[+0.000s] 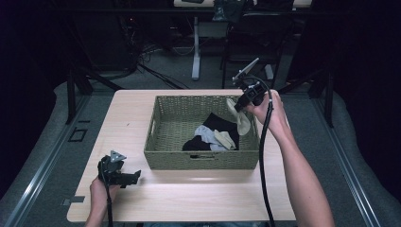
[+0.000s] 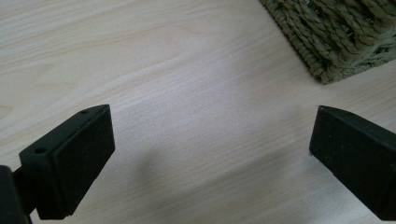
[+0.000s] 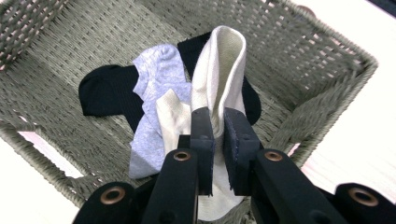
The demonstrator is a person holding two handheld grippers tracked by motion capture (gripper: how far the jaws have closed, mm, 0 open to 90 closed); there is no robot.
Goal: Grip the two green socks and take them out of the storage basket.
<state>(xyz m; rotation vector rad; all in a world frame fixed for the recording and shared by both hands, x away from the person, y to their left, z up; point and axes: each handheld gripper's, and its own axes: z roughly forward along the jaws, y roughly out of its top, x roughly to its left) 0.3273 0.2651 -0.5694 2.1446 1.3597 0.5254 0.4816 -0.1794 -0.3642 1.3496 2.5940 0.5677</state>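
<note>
A woven basket (image 1: 163,153) stands in the middle of the table and holds black, grey and cream socks (image 1: 213,135). My right gripper (image 1: 242,105) hangs over the basket's right side, shut on a cream sock (image 1: 242,120) that dangles from it. In the right gripper view the cream sock (image 3: 219,70) is pinched between the two pads of the right gripper (image 3: 218,122), above a grey sock (image 3: 156,79) and a black sock (image 3: 105,95). My left gripper (image 1: 135,177) rests on the table at the front left, jaws wide apart with bare wood between them, as the left gripper (image 2: 210,149) view shows.
The light wooden table (image 1: 198,198) has free room in front of the basket and to its left. A corner of the basket (image 2: 336,42) shows in the left gripper view. Dark floor, cables and chair legs lie beyond the table's far edge.
</note>
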